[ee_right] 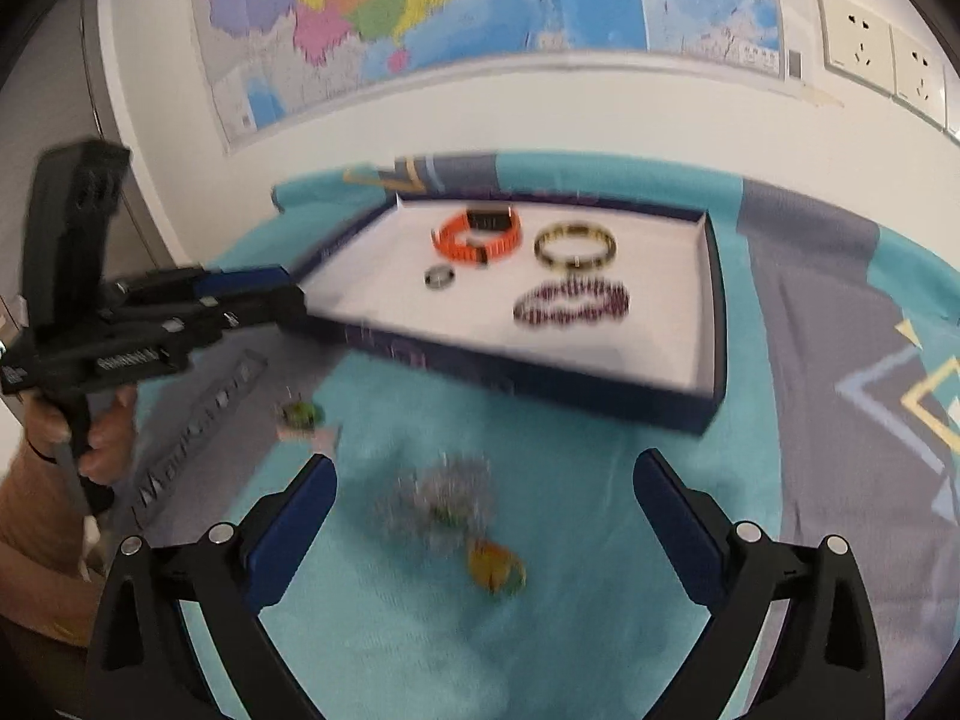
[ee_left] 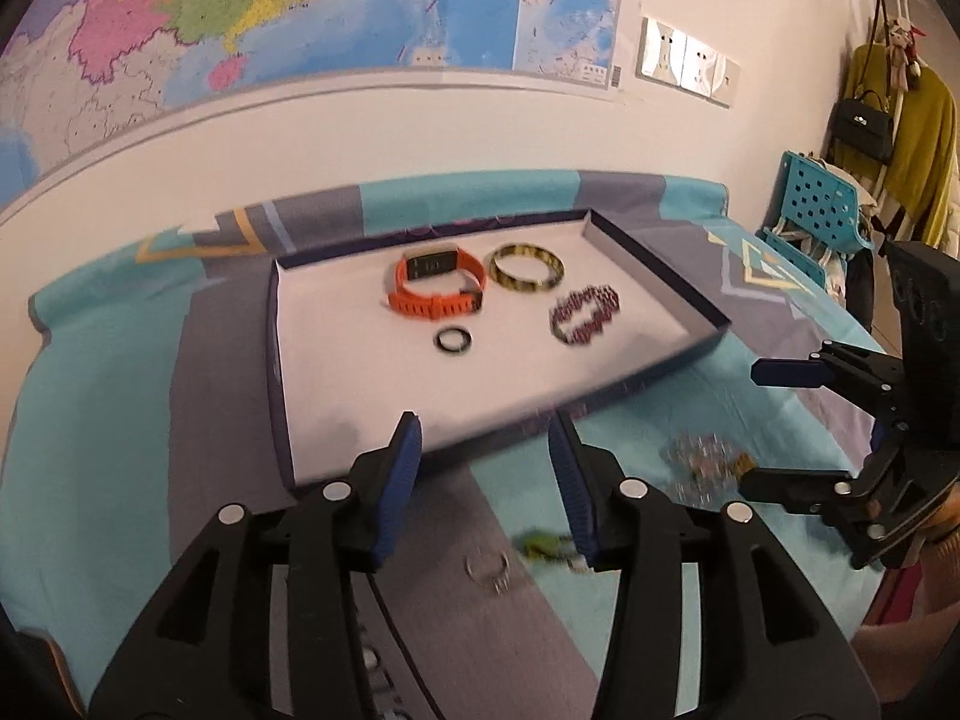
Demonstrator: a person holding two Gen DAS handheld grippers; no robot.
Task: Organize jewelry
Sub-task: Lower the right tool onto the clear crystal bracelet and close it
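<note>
A shallow dark-walled tray (ee_left: 660,264) with a white floor is set on a teal and grey patterned cloth (ee_left: 120,396), and everything else is placed from it. Inside the tray four pieces are laid apart: an orange watch (ee_left: 438,288) toward the back, a yellow-black bangle (ee_left: 527,268) just beside it, a small dark ring (ee_left: 453,341) in front of the watch, and a purple beaded bracelet (ee_left: 585,315) in front of the bangle.

Outside the tray's near wall, on the cloth, a thin silver ring (ee_left: 489,570), a green piece (ee_left: 540,543) and a blurred sparkly cluster (ee_right: 438,495) with an amber piece (ee_right: 495,564) beside it are left loose.

The left gripper (ee_left: 486,480) is held partly parted at the tray's near edge, nothing between its fingers. The right gripper (ee_right: 483,504) is spread wide around the cluster, which is not touched by the pads.

A map (ee_left: 300,18) is hung on the wall behind the tray.
</note>
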